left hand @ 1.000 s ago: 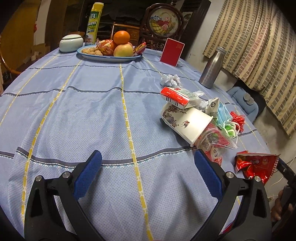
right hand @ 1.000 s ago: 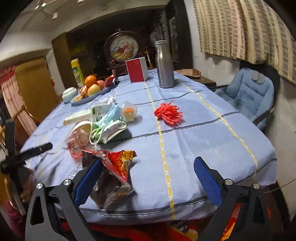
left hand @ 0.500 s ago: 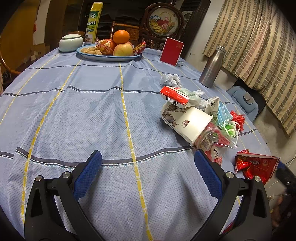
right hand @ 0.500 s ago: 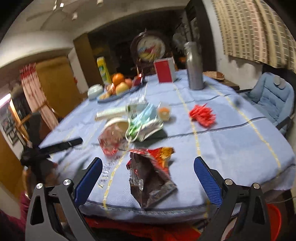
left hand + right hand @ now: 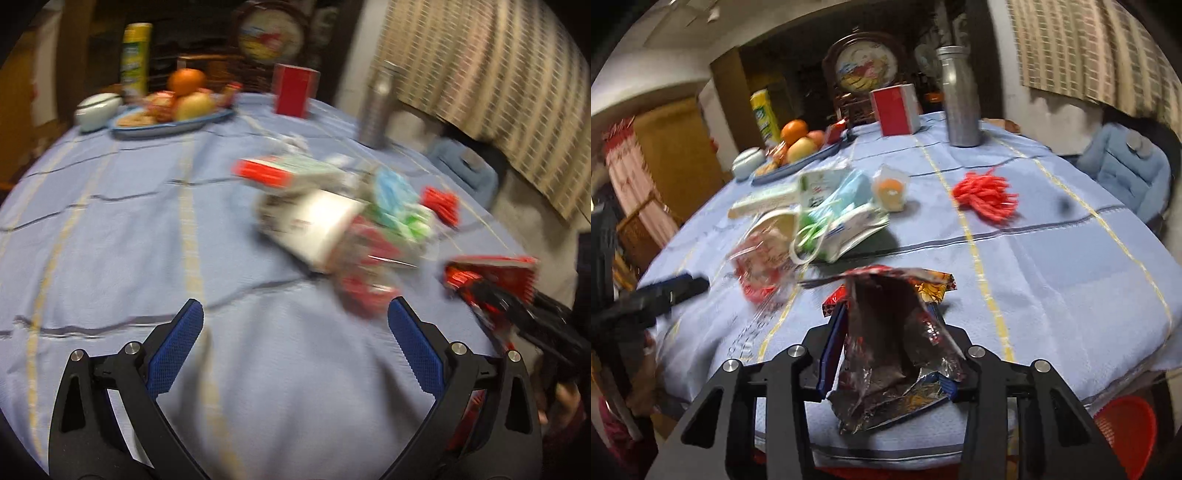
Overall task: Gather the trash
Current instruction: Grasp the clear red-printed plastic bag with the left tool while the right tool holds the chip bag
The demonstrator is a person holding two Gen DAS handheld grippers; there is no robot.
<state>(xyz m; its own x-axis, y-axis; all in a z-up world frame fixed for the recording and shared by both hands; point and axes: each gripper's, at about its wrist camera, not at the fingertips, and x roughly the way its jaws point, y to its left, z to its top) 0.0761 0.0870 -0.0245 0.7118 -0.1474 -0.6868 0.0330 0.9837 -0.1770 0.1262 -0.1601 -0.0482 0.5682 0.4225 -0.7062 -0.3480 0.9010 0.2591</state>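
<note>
Right jaws: the right gripper (image 5: 886, 347) is closed down on a crumpled snack wrapper (image 5: 890, 332), its blue pads pressed to both sides of the foil; the red-and-silver bag stands up between them at the near edge of the counter (image 5: 1052, 280).
Left jaws: the left gripper (image 5: 295, 350) is spread wide and holds nothing, poised above bare blue cloth; its view is smeared with motion blur.
Trash pile: just beyond the wrapper lies a heap — a tipped paper cup (image 5: 775, 229), a clear red-printed plastic bag (image 5: 757, 266), a blue face mask (image 5: 849, 192) with green loops, a small carton (image 5: 816, 184), a long flat box (image 5: 761, 201). A jelly cup (image 5: 892, 190) sits beside the heap, a red string bundle (image 5: 986, 194) farther right and apart.
Not trash, by my reading: fruit plate (image 5: 798, 162), steel bottle (image 5: 960, 99), red box (image 5: 895, 110), white lidded jar (image 5: 748, 160), all at the far side.
Bin: a red basket (image 5: 1126, 432) shows below the counter edge at lower right.
Step in hand: first piece gripped, not yet carried off.
Next move: probably lift the wrapper clear of the cloth and swing it right and down over the basket before releasing — the foil is light and slippery, so the squeeze should hold until it is over the rim. The left gripper looks best placed for the cup and plastic bag.
</note>
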